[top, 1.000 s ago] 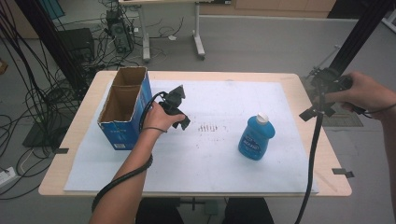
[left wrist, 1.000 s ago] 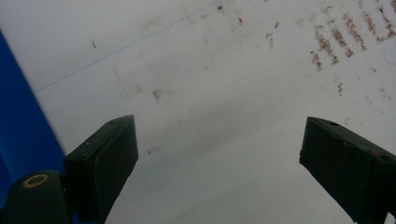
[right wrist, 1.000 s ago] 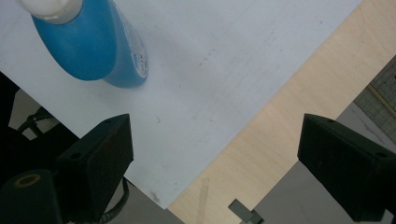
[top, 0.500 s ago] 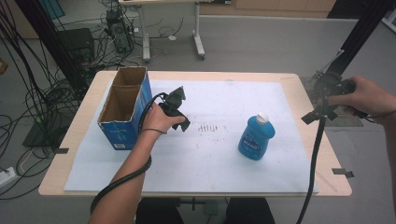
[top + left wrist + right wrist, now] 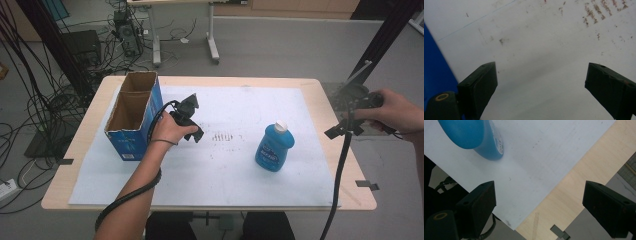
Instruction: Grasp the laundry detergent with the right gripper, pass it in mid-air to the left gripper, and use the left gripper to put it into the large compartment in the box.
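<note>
High view: a wooden table (image 5: 320, 100) is seen, most of its top covered by a white sheet (image 5: 235, 165). At the far left of the sheet an open blue cardboard box (image 5: 131, 116) stands upright. Right of centre a blue bottle (image 5: 272, 147) with a white cap stands upright on the sheet, touched by nothing. The left gripper (image 5: 192, 120) is held low over the sheet just right of the box; in the left gripper view its jaws are spread wide over bare, smudged sheet, with nothing between them. The right gripper (image 5: 350, 112) is held over the table's right edge, well apart from the bottle; in the right gripper view its jaws are also parted wide and empty, the bottle's base (image 5: 477, 138) lying beyond them.
</note>
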